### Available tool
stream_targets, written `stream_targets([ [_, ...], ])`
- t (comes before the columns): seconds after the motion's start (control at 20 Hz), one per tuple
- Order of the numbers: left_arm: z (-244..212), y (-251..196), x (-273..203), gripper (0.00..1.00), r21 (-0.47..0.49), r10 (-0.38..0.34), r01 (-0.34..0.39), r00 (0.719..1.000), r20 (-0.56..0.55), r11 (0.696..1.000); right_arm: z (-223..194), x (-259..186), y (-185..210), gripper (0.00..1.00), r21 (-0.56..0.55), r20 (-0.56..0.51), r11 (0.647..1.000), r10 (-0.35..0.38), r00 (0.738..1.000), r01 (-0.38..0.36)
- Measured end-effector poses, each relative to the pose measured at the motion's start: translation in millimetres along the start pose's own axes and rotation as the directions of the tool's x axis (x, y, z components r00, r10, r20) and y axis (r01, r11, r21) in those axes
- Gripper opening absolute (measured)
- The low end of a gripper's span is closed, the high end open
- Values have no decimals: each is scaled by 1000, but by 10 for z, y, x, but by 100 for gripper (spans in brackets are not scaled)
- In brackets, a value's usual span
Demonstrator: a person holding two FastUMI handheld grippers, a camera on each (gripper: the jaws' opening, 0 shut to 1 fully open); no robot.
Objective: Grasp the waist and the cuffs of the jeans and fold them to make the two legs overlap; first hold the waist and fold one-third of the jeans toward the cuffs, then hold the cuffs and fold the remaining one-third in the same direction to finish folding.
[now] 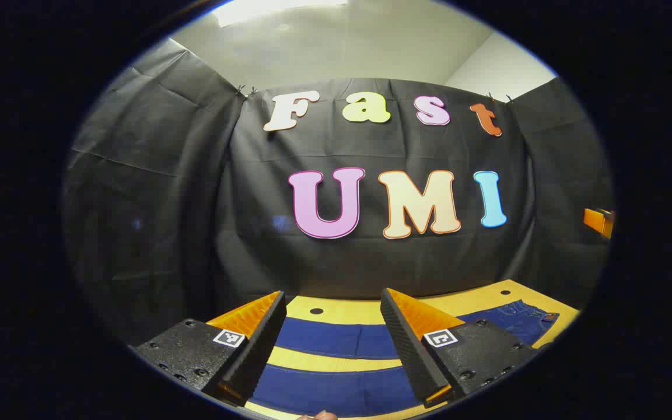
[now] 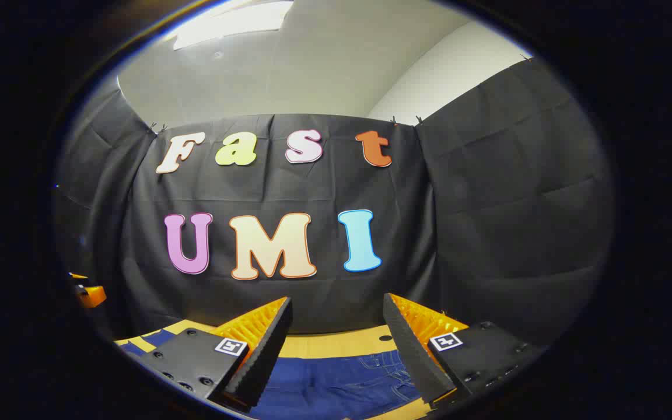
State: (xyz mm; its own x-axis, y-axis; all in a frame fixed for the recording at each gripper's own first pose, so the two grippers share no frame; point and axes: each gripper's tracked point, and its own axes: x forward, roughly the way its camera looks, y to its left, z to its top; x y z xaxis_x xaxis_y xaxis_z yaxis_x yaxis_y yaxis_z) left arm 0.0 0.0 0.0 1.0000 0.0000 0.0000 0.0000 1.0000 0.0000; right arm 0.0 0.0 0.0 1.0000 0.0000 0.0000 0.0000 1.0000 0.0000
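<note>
Two legs of jeans (image 1: pixel 336 341) flat, apart on table (image 1: pixel 342 312) | left gripper (image 1: pixel 333 303) agape | right gripper (image 2: pixel 338 309) agape

This is a purpose-built recording booth set up inside a plain room, more a lab or studio than a home. Black cloth (image 1: pixel 155 192) hangs as the wall on three sides, creased and pinned at its top edge with small clips (image 1: pixel 245 91). Above it show a bare white wall (image 2: pixel 429 81) and a ceiling with a flat light panel (image 2: pixel 231 20). A yellow wooden table (image 1: pixel 342 310) with small dark holes (image 1: pixel 316 311) near its far edge stands against the cloth and carries a pair of jeans (image 2: pixel 336 379) laid flat.
</note>
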Motion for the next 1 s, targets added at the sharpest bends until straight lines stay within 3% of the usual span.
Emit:
stream_targets([
  [0.05,-22,31,-8,95,2,3,-3,1000,-4,1000,-3,2,14,94,-2,-1,1000,4,1000,-4],
  [0.1,-40,53,-14,96,1,6,-6,1000,-8,1000,5,-1,34,100,-6,2,1000,5,1000,-5],
  [0.15,-80,84,-31,93,0,10,-10,1000,-14,1000,-2,-8,46,100,-10,5,1000,6,1000,-6],
  [0.4,-234,257,-72,94,9,18,-18,999,-49,1000,-88,-21,196,94,-8,-3,1000,8,1000,-8],
  [0.7,-326,456,-53,94,-20,42,-44,996,-73,999,-59,-11,341,94,-6,11,1000,6,1000,-6],
  [0.85,-412,485,-61,94,30,22,-20,995,-96,999,-119,2,377,97,-7,-2,1000,3,1000,-3],
  [1.0,-694,563,-91,96,170,-24,54,984,-175,984,-197,-14,407,97,-20,-10,1000,9,1000,-9],
])
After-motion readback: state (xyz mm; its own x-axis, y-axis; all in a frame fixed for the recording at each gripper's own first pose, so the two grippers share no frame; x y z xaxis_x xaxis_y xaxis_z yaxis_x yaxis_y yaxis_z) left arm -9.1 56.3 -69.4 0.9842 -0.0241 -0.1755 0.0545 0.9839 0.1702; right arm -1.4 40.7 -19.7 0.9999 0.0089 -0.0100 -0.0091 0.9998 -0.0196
